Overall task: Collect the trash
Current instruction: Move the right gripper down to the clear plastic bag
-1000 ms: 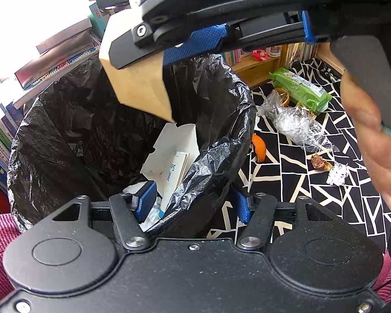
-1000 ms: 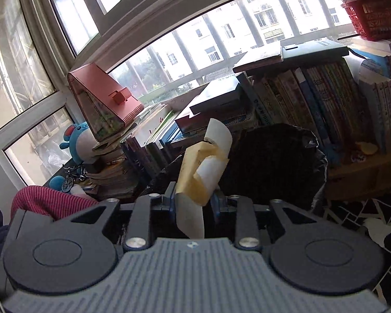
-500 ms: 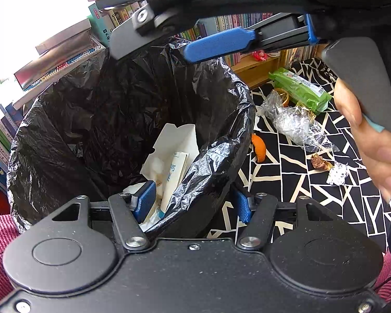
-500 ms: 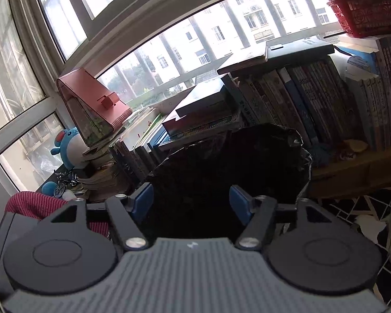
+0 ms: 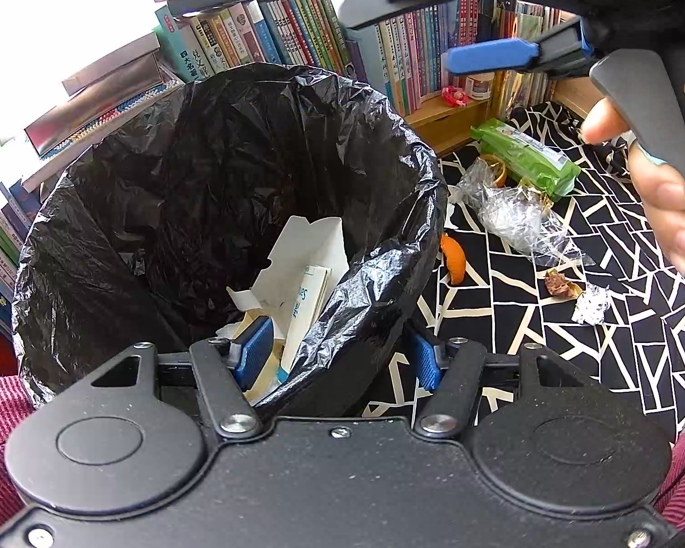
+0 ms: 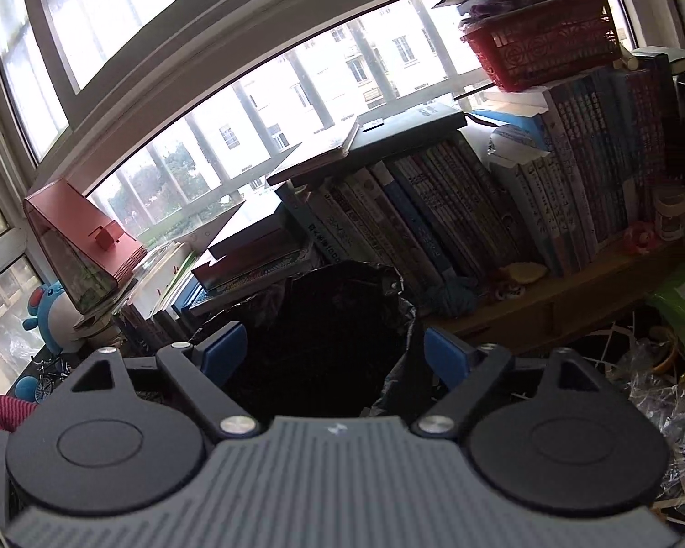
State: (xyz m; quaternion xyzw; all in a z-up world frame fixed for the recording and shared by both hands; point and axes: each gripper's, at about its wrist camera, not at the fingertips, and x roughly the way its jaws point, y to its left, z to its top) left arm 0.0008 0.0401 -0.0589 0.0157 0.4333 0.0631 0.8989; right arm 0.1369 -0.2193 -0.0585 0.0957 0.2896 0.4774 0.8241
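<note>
Since the earlier frame the right gripper (image 6: 333, 351) had dropped its paper and stood wide and empty above the bin liner (image 5: 415, 173), the left gripper (image 5: 338, 356) likewise wide, while the clear wrapper (image 5: 511, 214) on the patterned floor (image 5: 616, 319) beside the bin appeared light, crinkly and best pinched at a bunched fold.

Right gripper (image 6: 333, 349): blue-padded fingers spread wide, nothing between them. Black bin liner (image 6: 342, 319) directly ahead, dark inside. Behind it: leaning books (image 6: 434, 219) on a wooden shelf, red basket (image 6: 543, 50) on top, window. Green packet (image 6: 680, 301) and crumpled clear plastic (image 6: 662, 392) at right
</note>
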